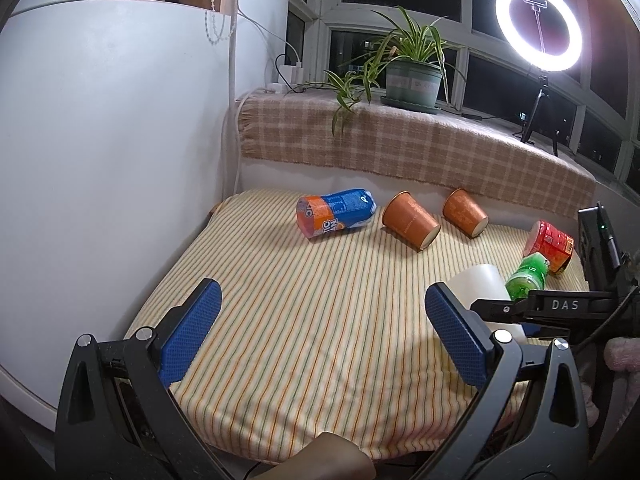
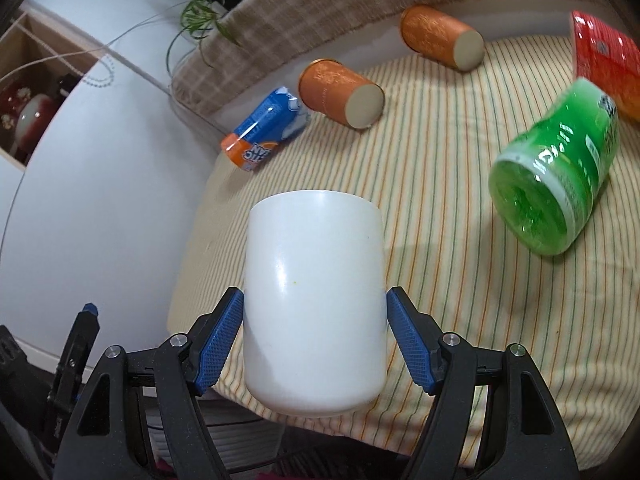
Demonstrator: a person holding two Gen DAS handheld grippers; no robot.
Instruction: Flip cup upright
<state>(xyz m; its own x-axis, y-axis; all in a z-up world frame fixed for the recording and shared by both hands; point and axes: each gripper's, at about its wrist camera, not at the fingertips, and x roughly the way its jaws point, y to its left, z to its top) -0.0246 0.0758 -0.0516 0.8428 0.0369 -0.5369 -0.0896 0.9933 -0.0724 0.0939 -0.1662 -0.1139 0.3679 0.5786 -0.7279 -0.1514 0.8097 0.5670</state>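
A plain white cup (image 2: 314, 300) sits between the blue pads of my right gripper (image 2: 314, 312), which is shut on its sides near the front edge of the striped cloth. I cannot tell which end of the cup is open. In the left wrist view the white cup (image 1: 478, 280) shows at the right, held by the right gripper (image 1: 520, 308). My left gripper (image 1: 320, 312) is open and empty above the front of the cloth.
Two orange paper cups (image 1: 410, 220) (image 1: 466, 212), a blue-orange cup (image 1: 334, 212), a red cup (image 1: 550, 242) and a green cup (image 2: 556, 168) lie on their sides on the striped cloth (image 1: 300, 320). A white cabinet (image 1: 100, 160) stands left. A potted plant (image 1: 414, 80) and ring light (image 1: 538, 24) stand on the sill.
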